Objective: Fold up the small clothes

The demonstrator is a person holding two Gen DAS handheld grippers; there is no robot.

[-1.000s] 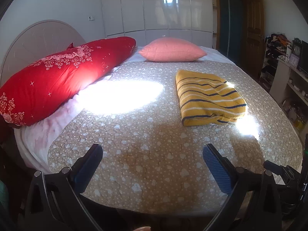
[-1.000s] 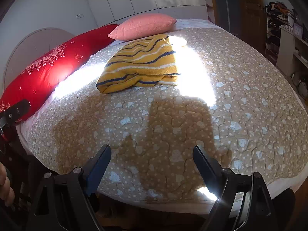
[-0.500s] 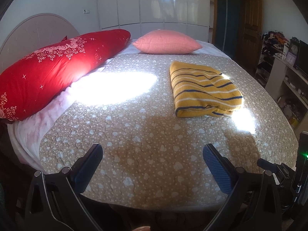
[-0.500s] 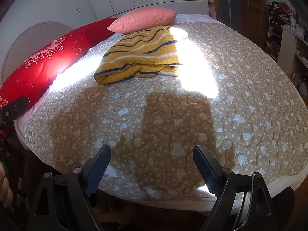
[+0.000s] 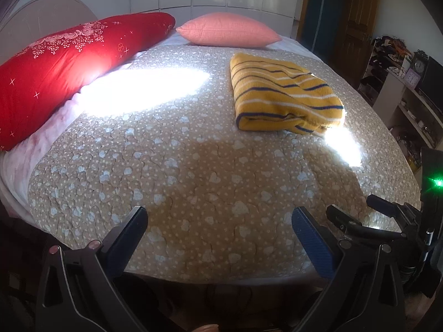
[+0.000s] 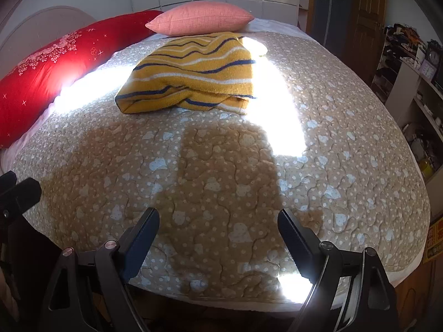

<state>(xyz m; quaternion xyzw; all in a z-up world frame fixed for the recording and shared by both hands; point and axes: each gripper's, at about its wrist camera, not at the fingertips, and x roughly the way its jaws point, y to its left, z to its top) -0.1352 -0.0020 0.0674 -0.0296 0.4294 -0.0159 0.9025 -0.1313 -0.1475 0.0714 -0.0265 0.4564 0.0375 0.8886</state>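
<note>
Since a second ago we have drawn both grippers nearer the foot of the bed, and the quilt fills more of each view. On the left we see the long red floral bolster pillow point(image 5: 69, 63) along the bed's edge, then the salmon-pink square pillow point(image 5: 228, 31) at the head. Our left gripper point(image 5: 218, 218) hangs over the beige heart-patterned quilt point(image 5: 193, 171), jaws spread wide, holding nothing. The folded yellow knit sweater with navy and white stripes point(image 5: 282, 96) lies on the quilt, well apart from both grippers. Our right gripper point(image 6: 218, 218) is likewise spread and empty. A cluttered white shelf unit point(image 5: 407, 88) stands at far right.
</note>
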